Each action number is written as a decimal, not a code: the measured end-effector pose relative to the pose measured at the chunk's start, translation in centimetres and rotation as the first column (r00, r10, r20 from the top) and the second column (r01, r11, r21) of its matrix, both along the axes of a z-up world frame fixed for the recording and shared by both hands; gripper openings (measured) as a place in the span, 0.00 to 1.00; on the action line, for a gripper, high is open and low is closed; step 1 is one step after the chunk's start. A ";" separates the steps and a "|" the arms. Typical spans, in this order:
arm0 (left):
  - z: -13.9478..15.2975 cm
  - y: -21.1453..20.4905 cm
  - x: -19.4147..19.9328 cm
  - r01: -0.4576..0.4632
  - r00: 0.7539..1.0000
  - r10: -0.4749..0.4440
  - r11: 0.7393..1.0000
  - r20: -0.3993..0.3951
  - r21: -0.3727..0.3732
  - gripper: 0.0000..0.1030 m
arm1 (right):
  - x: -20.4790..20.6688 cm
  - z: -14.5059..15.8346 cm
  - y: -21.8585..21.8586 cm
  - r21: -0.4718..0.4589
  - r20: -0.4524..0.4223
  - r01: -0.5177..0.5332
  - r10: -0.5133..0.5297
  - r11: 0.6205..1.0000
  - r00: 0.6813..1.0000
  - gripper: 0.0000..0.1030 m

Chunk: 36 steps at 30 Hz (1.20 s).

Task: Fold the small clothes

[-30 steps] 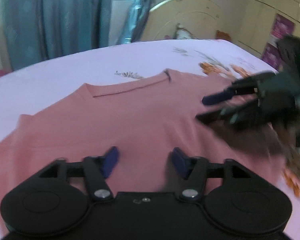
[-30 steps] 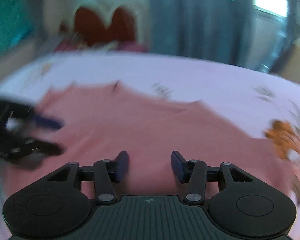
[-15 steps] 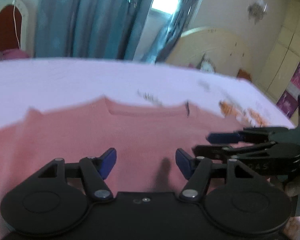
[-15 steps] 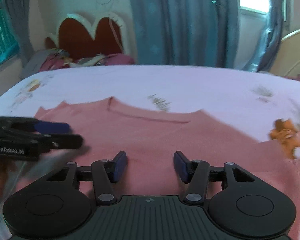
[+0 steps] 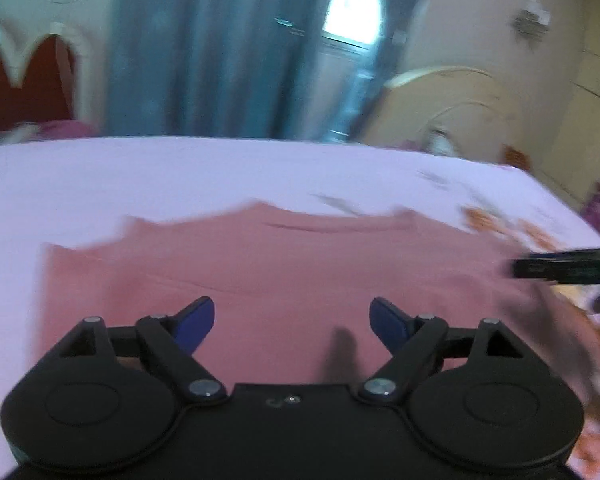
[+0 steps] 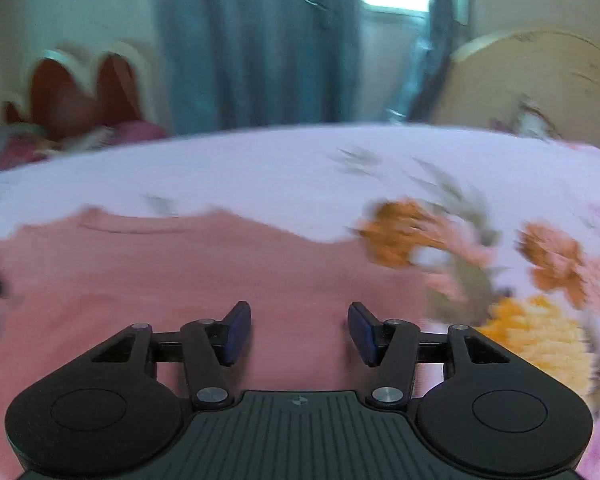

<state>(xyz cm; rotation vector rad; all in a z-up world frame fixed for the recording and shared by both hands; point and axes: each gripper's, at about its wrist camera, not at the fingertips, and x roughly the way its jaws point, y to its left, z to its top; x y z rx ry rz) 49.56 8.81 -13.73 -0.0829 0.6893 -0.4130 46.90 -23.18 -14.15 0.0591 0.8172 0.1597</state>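
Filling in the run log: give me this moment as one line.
shirt: flat on bed, unfolded | left gripper: open, above shirt | right gripper: open, above shirt

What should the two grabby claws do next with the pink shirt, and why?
Probably lower both onto the pink shirt and pinch its near edge. The left gripper and right gripper are both open and empty above the shirt, which lies flat and unfolded on the bed sheet.
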 end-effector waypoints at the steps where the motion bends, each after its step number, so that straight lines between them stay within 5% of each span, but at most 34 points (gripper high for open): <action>1: 0.0 -1.5 -0.7 0.032 0.999 -0.032 0.999 0.003 0.015 0.81 | -0.7 0.1 1.5 0.027 0.000 -0.047 0.047 0.999 0.999 0.52; 5: -1.4 -4.8 -2.5 0.081 0.997 -0.080 0.994 -0.022 0.070 0.83 | -2.8 -0.7 7.0 0.066 -0.023 -0.216 0.218 0.974 0.976 0.52; 8: -1.5 -3.5 -3.5 0.078 0.997 -0.078 0.990 -0.003 0.118 0.83 | -4.1 -1.7 8.5 -0.047 -0.034 -0.279 0.278 0.959 0.960 0.52; 14: -1.9 4.8 -5.2 -0.109 0.993 0.113 0.985 -0.027 0.132 0.84 | -5.7 -1.8 -0.7 -0.108 -0.057 0.013 -0.020 0.994 0.998 0.52; 17: -0.8 3.8 -6.0 -0.140 0.989 0.143 0.988 -0.037 0.069 0.81 | -6.6 -0.4 -1.4 -0.071 -0.047 0.059 -0.063 0.996 0.997 0.52; 20: 0.1 -0.1 -7.3 -0.055 0.998 0.055 0.996 -0.010 0.065 0.80 | -7.9 2.0 2.2 0.023 0.019 0.011 -0.012 1.000 1.000 0.52; 23: -0.8 -3.1 -8.7 -0.010 0.999 0.013 0.998 -0.043 0.069 0.80 | -9.9 1.9 7.4 0.068 0.000 -0.129 0.129 0.989 0.992 0.49; 26: -2.1 -4.5 -9.3 -0.003 0.999 0.009 0.987 -0.033 0.163 0.80 | -11.4 -0.4 11.2 0.046 -0.090 -0.197 0.200 0.979 0.976 0.35; 30: -1.1 -3.6 -10.2 0.006 0.999 -0.002 0.994 -0.037 0.109 0.75 | -12.0 0.1 12.1 0.060 -0.078 -0.191 0.195 0.980 0.978 0.28; 36: -1.5 -0.9 -10.6 -0.067 0.996 0.074 0.987 -0.044 0.149 0.75 | -10.9 -0.6 12.4 0.012 -0.110 -0.216 0.216 0.976 0.970 0.28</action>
